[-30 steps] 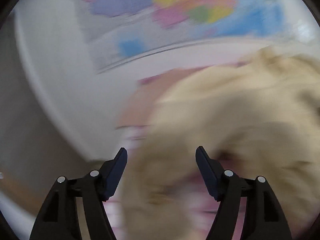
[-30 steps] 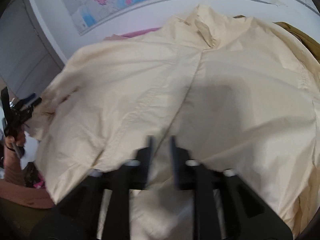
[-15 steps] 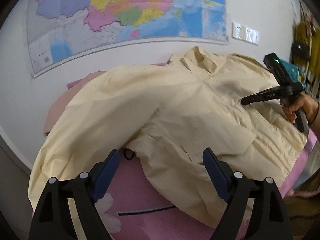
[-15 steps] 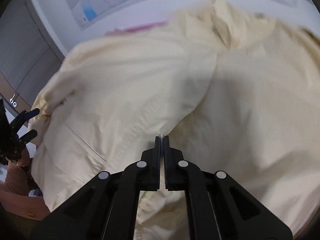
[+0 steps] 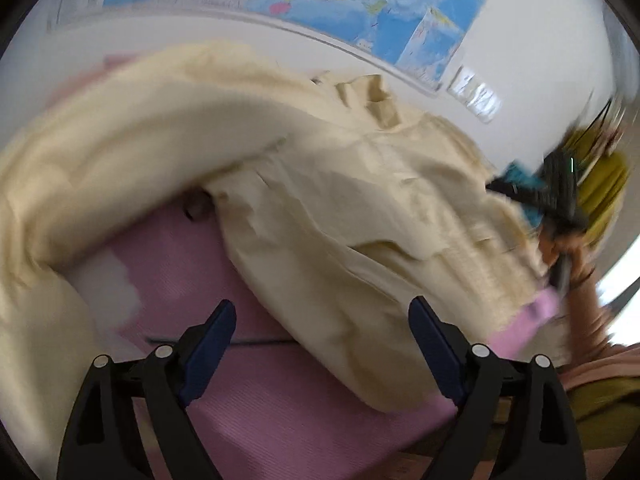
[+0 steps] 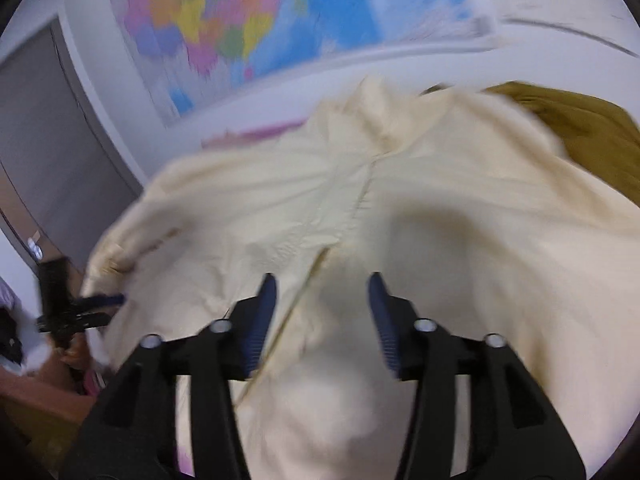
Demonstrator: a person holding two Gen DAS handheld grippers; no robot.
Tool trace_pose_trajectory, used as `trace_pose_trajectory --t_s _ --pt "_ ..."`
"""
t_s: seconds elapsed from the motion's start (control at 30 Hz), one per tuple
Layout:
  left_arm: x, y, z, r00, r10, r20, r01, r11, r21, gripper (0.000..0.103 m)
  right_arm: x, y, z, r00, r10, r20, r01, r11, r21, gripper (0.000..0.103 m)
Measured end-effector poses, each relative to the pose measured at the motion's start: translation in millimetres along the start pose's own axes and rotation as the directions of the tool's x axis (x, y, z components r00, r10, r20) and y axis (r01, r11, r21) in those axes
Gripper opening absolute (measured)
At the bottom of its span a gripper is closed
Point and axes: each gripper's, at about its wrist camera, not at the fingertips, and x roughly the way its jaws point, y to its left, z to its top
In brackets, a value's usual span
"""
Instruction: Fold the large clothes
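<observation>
A large cream shirt point(image 5: 320, 184) lies spread on a pink cover point(image 5: 248, 400), its collar point(image 5: 376, 100) toward the wall. My left gripper point(image 5: 320, 312) hovers over the shirt's near hem and the bare cover. Its jaws are opening wide and grip nothing. In the right wrist view the shirt point(image 6: 460, 240) fills the middle, and my right gripper point(image 6: 322, 280) hangs above its front seam. These jaws are opening too. Cloth lies under them but the pads do not press on it. The left gripper point(image 6: 76, 312) shows at the shirt's left edge.
A coloured map point(image 5: 360, 4) and a socket plate point(image 5: 476, 98) are on the white wall behind. An olive garment point(image 6: 580, 128) lies beyond the shirt's right shoulder. A grey door point(image 6: 44, 152) stands at the left. A person's hand point(image 5: 560, 248) holds the right gripper.
The right gripper, shut on the shirt's front seam half a second ago, has let go and drawn back upward. The left gripper has tipped down toward the pink cover with its jaws wider.
</observation>
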Motion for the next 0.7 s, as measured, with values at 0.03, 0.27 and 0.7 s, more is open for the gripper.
trace_pose_trajectory --t_s 0.03,0.27,0.7 --pt "1.2 -0.7 -2.9 1.000 -0.022 -0.006 0.022 1.000 -0.009 0.086 -15.3 -5.5 -8.9 1.000 -0.014 0.011 0.014 1.000 0.020 0.055" --pt "23.8 -8.4 -7.1 0.986 -0.150 -0.067 0.147 0.988 -0.044 0.096 -95.1 -60.9 -103.3 0.991 -0.132 0.002 0.126 0.950 0.285 0.075" --pt "44.0 -26.2 17.4 0.984 -0.168 -0.053 0.161 0.981 -0.109 0.022 -89.2 -36.8 -126.7 0.987 0.122 0.108 -0.152 0.929 0.337 0.017"
